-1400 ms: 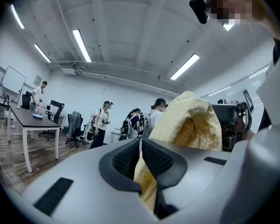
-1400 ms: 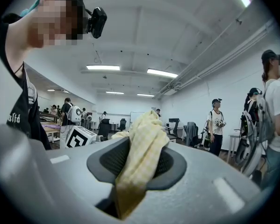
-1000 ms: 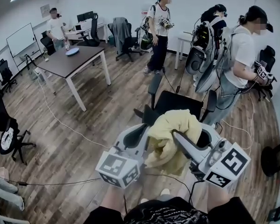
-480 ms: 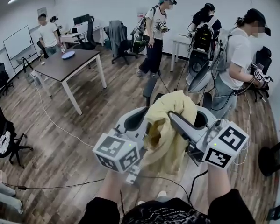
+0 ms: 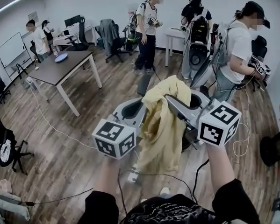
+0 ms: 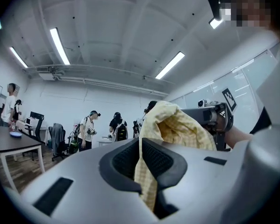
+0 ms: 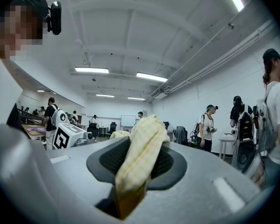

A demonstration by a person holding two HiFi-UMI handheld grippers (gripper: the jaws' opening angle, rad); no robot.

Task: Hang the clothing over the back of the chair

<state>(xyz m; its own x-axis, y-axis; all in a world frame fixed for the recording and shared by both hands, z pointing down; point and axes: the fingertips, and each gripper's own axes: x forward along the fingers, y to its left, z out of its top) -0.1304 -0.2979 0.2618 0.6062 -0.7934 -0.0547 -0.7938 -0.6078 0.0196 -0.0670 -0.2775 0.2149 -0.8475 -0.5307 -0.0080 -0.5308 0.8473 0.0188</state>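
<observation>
A pale yellow checked garment (image 5: 163,129) hangs in a long fold between my two grippers, held up over the wooden floor. My left gripper (image 5: 142,107) is shut on one part of its upper edge; in the left gripper view the cloth (image 6: 177,125) runs out between the black pads (image 6: 165,160). My right gripper (image 5: 170,99) is shut on another part of that edge, with the cloth (image 7: 144,139) pinched between its pads (image 7: 165,164). The black chair (image 5: 143,84) stands just beyond, mostly hidden behind the garment and grippers.
A brown table (image 5: 67,64) stands at the left. Several people with gear stand along the back, and one person (image 5: 238,50) is close on the right. Cables (image 5: 51,125) cross the floor. Another office chair (image 5: 4,148) is at the far left.
Both grippers have carried the garment up and forward, toward the chair. The cloth now hangs lower in a longer fold and hides more of the chair.
</observation>
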